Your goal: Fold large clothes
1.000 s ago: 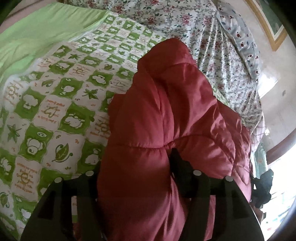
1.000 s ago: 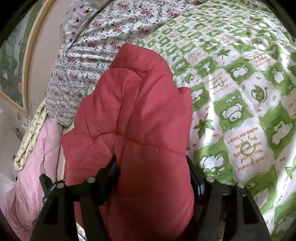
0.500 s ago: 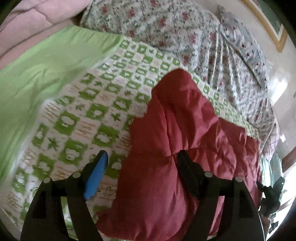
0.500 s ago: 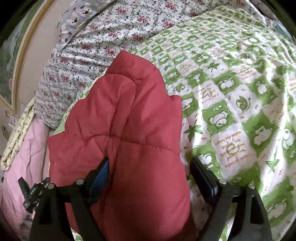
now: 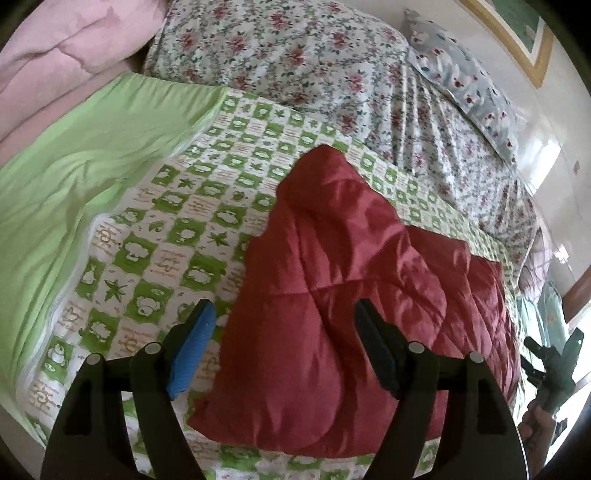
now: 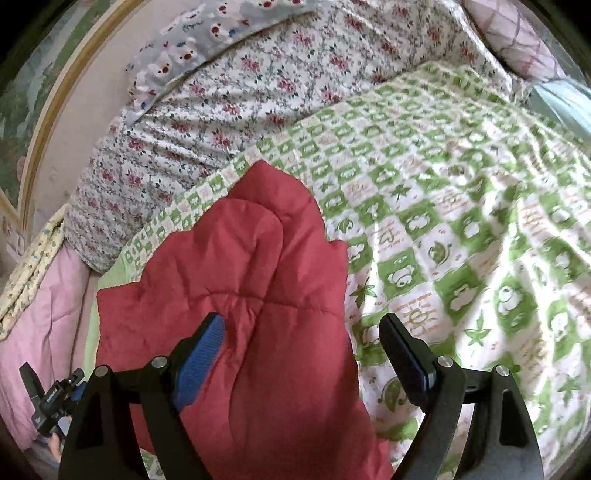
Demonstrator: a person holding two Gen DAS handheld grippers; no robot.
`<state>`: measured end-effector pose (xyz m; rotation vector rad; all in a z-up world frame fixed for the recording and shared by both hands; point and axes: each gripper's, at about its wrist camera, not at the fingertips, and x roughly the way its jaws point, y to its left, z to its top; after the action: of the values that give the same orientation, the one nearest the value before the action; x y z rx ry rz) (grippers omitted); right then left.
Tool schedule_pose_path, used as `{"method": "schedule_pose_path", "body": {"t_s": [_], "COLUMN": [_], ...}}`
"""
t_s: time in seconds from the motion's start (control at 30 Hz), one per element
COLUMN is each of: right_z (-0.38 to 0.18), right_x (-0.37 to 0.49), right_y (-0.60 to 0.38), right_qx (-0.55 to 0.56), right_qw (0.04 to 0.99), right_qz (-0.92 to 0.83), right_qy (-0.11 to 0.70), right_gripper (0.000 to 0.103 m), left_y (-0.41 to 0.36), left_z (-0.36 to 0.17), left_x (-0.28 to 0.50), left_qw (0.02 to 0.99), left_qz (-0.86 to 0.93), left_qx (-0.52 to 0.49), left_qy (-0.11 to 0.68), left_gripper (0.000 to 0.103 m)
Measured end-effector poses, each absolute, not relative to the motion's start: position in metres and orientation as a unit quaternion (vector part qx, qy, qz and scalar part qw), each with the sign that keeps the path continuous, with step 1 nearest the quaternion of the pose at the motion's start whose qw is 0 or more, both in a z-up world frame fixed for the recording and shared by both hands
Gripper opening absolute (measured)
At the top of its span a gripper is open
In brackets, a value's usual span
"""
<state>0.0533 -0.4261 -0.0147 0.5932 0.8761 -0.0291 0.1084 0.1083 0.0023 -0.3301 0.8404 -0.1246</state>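
A red quilted padded garment (image 5: 351, 295) lies folded in a puffy heap on a bed; it also shows in the right wrist view (image 6: 240, 314). My left gripper (image 5: 284, 321) is open and empty, raised above the garment's near edge, jaws wide apart. My right gripper (image 6: 303, 336) is open and empty too, above the garment's other side, its right finger over the bedspread. Neither gripper touches the cloth. The other gripper peeks in at each view's edge (image 5: 554, 362) (image 6: 48, 398).
The bed has a green-and-white patterned bedspread (image 5: 177, 229) (image 6: 461, 221). A plain green sheet (image 5: 74, 177) lies to the left, a floral quilt (image 5: 314, 62) and pillow (image 5: 461, 74) at the back, pink bedding (image 5: 55, 55) at far left. A framed picture (image 5: 517, 33) hangs on the wall.
Both grippers opened and let go of the red garment, then pulled back and up. The garment now rests on the bed.
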Motion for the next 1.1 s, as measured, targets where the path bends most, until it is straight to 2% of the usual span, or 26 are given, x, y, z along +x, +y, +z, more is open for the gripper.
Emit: {"method": "schedule_pose_path", "body": {"t_s": [0.2, 0.43, 0.67, 0.9, 1.03, 1.1], "right_z": [0.000, 0.014, 0.005, -0.008, -0.017, -0.022], "right_x": [0.048, 0.050, 0.054, 0.066, 0.083, 0.094], "right_y": [-0.402, -0.345, -0.296, -0.274, -0.274, -0.279], "right_qx": [0.249, 0.152, 0.081, 0.044, 0.036, 0.038], "right_qw": [0.874, 0.890, 0.890, 0.886, 0.882, 0.880], "right_qz": [0.001, 0.039, 0.074, 0.085, 0.074, 0.065], "right_qy": [0.417, 0.429, 0.443, 0.453, 0.464, 0.469], "right_gripper": [0.088, 0.088, 0.088, 0.088, 0.090, 0.091], "left_y": [0.084, 0.036, -0.006, -0.018, -0.012, -0.008], "left_z": [0.006, 0.009, 0.011, -0.004, -0.014, -0.019], "left_x": [0.101, 0.087, 0.073, 0.085, 0.107, 0.119], "left_qw": [0.899, 0.901, 0.900, 0.895, 0.890, 0.888], "left_qz": [-0.078, -0.117, -0.163, -0.152, -0.141, -0.127], "left_qx": [-0.128, -0.055, 0.004, 0.028, 0.009, -0.003], "left_qy": [0.412, 0.414, 0.405, 0.419, 0.433, 0.442], "left_gripper": [0.077, 0.077, 0.077, 0.077, 0.078, 0.081]}}
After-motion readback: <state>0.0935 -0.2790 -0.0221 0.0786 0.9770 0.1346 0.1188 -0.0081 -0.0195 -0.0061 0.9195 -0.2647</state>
